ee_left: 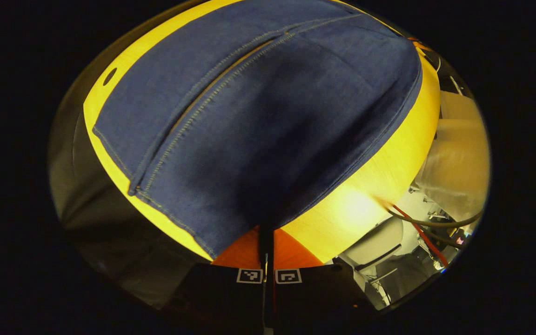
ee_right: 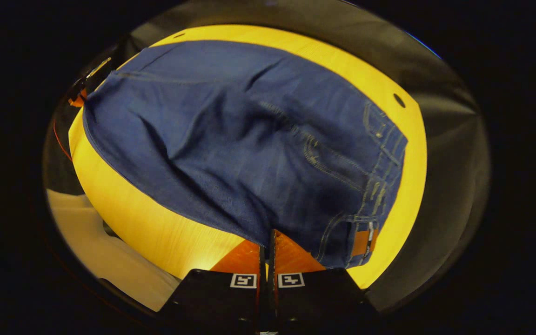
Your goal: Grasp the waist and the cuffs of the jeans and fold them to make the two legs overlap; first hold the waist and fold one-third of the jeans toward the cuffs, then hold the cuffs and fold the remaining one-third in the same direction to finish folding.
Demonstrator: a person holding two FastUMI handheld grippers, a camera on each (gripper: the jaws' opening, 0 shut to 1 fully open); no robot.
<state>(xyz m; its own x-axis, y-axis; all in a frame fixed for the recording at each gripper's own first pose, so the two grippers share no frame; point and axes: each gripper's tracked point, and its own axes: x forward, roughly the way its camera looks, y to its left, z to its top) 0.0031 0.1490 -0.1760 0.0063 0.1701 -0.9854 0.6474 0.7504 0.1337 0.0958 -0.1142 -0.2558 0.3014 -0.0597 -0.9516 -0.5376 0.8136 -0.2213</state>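
**Both grippers pinch the near edge of the jeans**

I see the jeans (ee_left: 258, 121) lying flat on the yellow table (ee_left: 370, 186). They cover most of it.

In the left gripper view, my left gripper (ee_left: 268, 253) sits at the near edge of the jeans, by the cuffs (ee_left: 123, 163). Its orange fingers (ee_left: 242, 253) are almost together, and a thin fold of blue cloth goes down between them. So the jaws are closed on the jeans. Two leg edges with pale stitching run away from me, side by side.

In the right gripper view, my right gripper (ee_right: 266, 256) is at the near edge too, close to the waist (ee_right: 384, 158). Its jaws are closed on the cloth edge. A brown patch (ee_right: 363, 242) is just beside the fingers.
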